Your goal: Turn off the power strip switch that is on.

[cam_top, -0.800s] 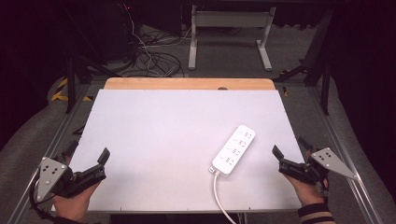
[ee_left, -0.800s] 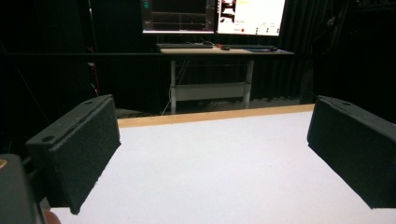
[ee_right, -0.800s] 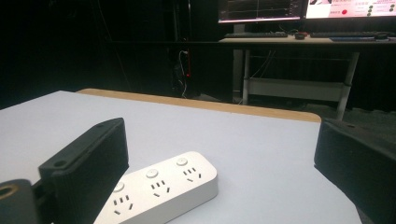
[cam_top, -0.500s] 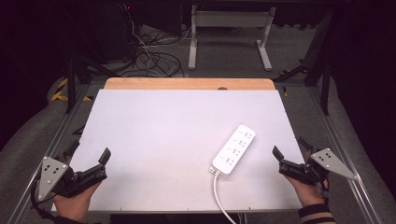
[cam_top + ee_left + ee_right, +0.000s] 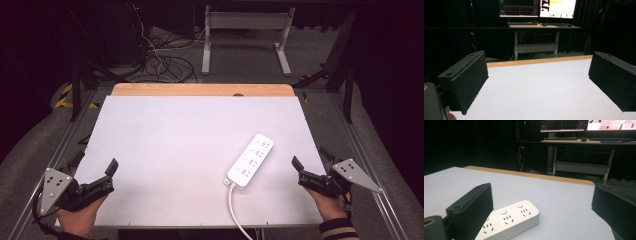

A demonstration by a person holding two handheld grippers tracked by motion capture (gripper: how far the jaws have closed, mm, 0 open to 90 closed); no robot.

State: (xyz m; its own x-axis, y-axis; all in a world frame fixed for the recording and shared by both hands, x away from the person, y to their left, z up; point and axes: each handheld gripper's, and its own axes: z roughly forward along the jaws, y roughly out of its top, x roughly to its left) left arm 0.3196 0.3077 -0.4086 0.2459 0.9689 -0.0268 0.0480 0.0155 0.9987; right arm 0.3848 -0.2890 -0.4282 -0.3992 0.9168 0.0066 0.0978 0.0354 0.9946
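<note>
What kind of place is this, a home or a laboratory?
Most likely a laboratory or recording workspace. A bare white table carries a single power strip, two lit monitors stand on a desk behind it, and loose cables lie on the floor among dark surroundings.

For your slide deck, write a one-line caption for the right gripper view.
Open right gripper poised above a white power strip on the white table, nothing between its jaws.
</note>
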